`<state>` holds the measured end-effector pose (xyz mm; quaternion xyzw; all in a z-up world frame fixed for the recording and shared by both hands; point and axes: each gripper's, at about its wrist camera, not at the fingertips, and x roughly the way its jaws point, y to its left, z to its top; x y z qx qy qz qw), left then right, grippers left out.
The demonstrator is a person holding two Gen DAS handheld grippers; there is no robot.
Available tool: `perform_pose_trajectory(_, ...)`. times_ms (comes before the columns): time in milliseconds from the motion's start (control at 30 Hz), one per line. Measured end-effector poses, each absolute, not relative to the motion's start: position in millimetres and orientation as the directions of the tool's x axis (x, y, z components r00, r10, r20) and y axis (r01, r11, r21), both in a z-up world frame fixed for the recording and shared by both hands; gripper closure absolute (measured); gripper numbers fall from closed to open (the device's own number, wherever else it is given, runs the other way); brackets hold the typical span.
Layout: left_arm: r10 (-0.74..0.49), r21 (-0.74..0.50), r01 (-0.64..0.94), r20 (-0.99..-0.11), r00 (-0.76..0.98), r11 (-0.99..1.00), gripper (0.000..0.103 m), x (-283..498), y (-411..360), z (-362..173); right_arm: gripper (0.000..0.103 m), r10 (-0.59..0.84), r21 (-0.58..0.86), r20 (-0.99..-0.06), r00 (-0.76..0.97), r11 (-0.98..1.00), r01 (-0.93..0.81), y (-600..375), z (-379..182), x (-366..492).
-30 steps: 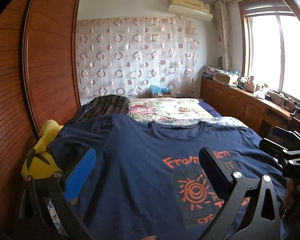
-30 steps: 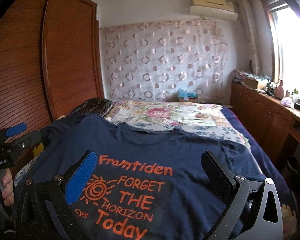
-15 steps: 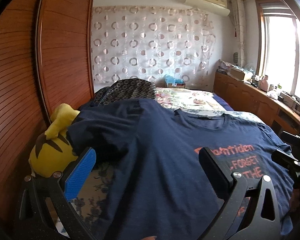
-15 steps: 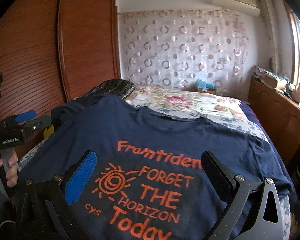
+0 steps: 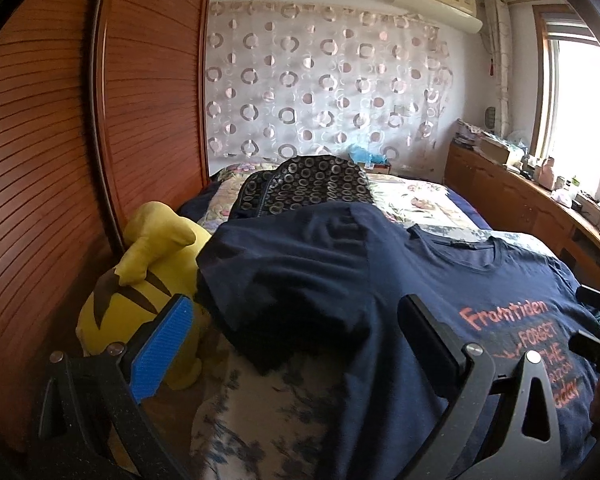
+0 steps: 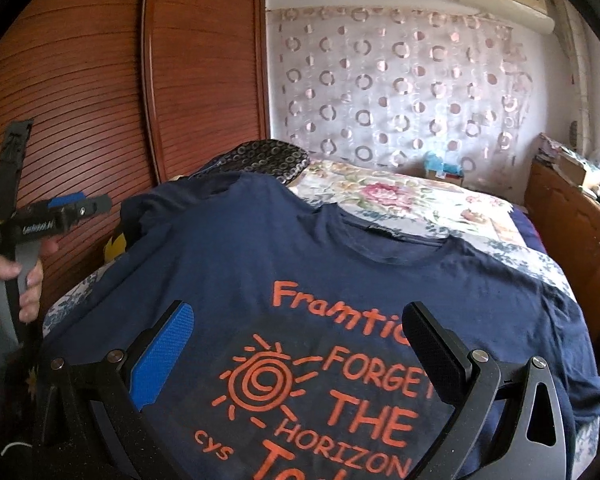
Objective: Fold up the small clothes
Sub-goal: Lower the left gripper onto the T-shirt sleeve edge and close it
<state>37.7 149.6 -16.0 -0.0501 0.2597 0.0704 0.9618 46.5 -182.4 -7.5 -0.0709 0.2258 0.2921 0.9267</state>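
The left gripper [image 5: 292, 320] has its fingers spread apart and empty, hanging above the near sleeve of the navy T-shirt [image 5: 380, 280], probably lined up to take that rumpled sleeve for a first fold inward. The right gripper [image 6: 296, 332] is likewise spread and holds nothing, poised over the orange print on the chest, perhaps ready to pin the cloth. The shirt lies face up and spread across the floral bedspread [image 6: 400, 200], its left sleeve draped against a yellow plush toy [image 5: 140, 280] beside the wooden wardrobe [image 5: 60, 120].
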Motion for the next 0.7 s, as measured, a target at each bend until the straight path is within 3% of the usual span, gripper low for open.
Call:
perform_pose_trajectory(133,0.114,-0.056,-0.170,-0.536,0.836,0.984,0.015,54,169,-24,0.000,0.518,-0.002,-0.466,0.717,0.810,-0.587,-182,-7,50)
perform_pose_trajectory(400,0.110,-0.032,-0.162,-0.606,0.788,0.986,0.052,85,195,-43,0.000,0.528,0.020,-0.480,0.701,0.805,-0.593,-181,-10,58)
perform_pose_trajectory(467,0.119,-0.018,-0.164,-0.608,0.785,0.986,0.057,90,198,-46,0.000,0.528,0.027,-0.482,0.700,0.807,-0.590,-180,-10,57)
perform_pose_trajectory(700,0.127,0.016,-0.146,-0.597,0.792,0.989,0.091,88,195,-42,0.000,0.521,0.022,-0.476,0.709,0.812,-0.583,-177,-8,54)
